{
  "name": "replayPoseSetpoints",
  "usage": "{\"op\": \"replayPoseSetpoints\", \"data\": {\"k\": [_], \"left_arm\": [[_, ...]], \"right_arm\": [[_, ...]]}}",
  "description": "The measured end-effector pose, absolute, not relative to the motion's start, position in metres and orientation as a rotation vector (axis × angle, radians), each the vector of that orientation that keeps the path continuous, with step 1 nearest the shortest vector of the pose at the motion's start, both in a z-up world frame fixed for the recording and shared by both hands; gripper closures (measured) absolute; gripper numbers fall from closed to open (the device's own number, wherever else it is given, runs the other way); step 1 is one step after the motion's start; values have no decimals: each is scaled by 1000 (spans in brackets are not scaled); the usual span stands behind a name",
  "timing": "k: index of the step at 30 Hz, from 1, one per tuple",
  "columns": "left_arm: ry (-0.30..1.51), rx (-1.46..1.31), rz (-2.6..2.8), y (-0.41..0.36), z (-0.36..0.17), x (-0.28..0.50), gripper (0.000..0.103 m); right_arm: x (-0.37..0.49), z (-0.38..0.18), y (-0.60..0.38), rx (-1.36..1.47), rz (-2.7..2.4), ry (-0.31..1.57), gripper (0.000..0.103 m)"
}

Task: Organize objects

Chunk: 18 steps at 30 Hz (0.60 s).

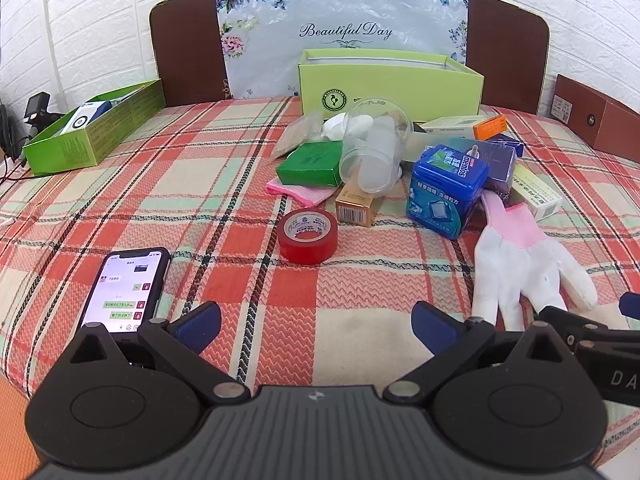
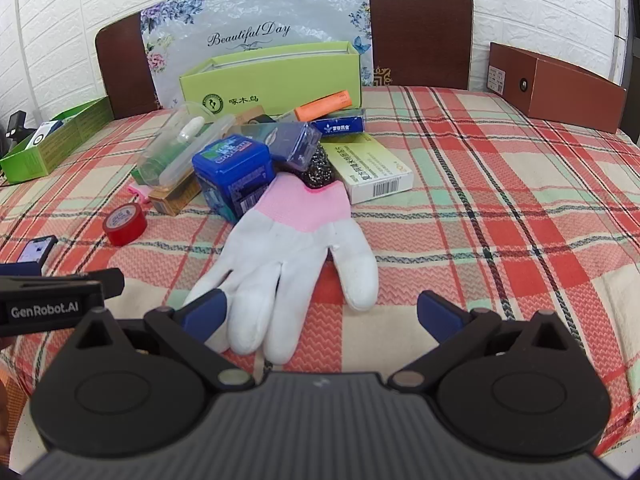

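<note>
Both empty: the left hand-held gripper [image 1: 316,326] hovered with jaws spread wide over the plaid bed [image 1: 180,184], tape [image 1: 308,236] ahead. The right hand-held gripper [image 2: 320,314] gaped too, the glove [image 2: 288,264] lying flat with its fingertips between the jaws.

A heap of small boxes sits mid-table before the open box [image 1: 390,82] at the back wall. The tape roll [image 1: 308,236] lies in front of the heap, the phone [image 1: 126,290] nearer and further left. The glove [image 2: 288,256] lies right of the tape, its cuff touching the mint tin [image 2: 234,176]. A tray box [image 1: 94,128] stands far left.
</note>
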<state>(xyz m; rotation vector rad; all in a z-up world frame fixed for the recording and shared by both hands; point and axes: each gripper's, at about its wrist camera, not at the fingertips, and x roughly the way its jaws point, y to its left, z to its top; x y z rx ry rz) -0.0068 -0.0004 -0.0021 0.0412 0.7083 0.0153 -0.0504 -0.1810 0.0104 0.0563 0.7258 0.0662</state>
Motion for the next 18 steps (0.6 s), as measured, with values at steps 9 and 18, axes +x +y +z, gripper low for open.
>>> {"op": "replayPoseSetpoints", "data": {"k": [9,18], "left_arm": [[711,41,15,0,-4,-7,0],[714,47,1,-4,-3,-7,0]], "right_arm": [[-51,7,-180,59,70,728,0],[-52,8,-179,60,69,728,0]]}}
